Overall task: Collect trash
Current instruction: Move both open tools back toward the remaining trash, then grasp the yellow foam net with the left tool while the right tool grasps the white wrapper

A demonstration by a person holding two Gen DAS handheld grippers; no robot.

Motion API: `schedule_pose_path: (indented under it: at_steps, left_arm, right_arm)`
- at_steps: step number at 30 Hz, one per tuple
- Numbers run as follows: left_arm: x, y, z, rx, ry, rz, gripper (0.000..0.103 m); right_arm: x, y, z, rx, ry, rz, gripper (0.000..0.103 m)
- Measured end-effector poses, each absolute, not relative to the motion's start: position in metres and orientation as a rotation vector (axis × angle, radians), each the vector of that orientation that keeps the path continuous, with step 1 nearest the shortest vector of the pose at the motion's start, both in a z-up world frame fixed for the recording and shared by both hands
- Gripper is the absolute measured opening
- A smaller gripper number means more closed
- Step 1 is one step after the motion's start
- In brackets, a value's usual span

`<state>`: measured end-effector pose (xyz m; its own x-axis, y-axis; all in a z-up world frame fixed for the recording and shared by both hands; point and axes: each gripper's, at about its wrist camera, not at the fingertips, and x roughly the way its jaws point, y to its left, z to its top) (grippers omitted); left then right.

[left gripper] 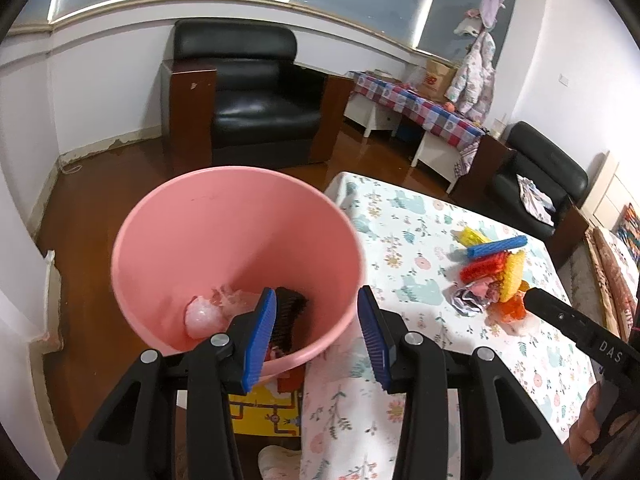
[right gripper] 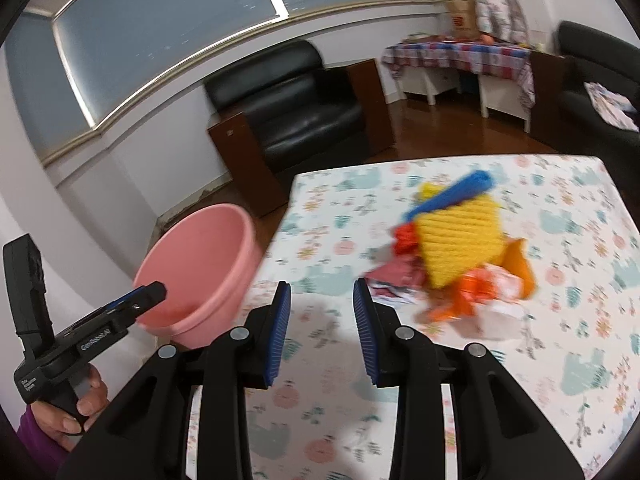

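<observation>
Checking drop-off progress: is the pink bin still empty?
No. In the left wrist view the pink bin already holds a dark brush and a pale crumpled wad at its bottom.

Bare bench (right gripper: 332, 240) lies between the bin (right gripper: 200, 276) at its left edge and the trash pile (right gripper: 456, 252). The bin's mouth is open; trash sits only at the bottom.

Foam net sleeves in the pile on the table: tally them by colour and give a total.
Yellow sleeves: 2
Blue sleeve: 1
Red sleeve: 1
Total: 4
</observation>
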<state>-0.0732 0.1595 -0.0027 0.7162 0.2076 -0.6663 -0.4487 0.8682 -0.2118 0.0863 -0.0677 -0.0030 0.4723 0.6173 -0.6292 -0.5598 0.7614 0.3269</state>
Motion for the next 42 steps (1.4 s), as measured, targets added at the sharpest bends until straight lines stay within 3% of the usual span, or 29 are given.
schedule_pose_path:
  at_steps: [23,29,42]
  left_arm:
    - [-0.031,0.104,0.002,-0.276,0.709,0.224,0.042]
    - [-0.016,0.086,0.002,-0.247,0.727,0.175,0.042]
    - [0.024,0.046,0.013,-0.212,0.734,0.002,0.042]
  right_arm:
    - [0.111,-0.155,-0.029,0.152,0.821,0.537,0.034]
    - [0.117,-0.157,-0.034,0.153,0.829,0.546,0.046]
    - [0.143,-0.14,-0.054,0.125,0.868,0.575,0.047]
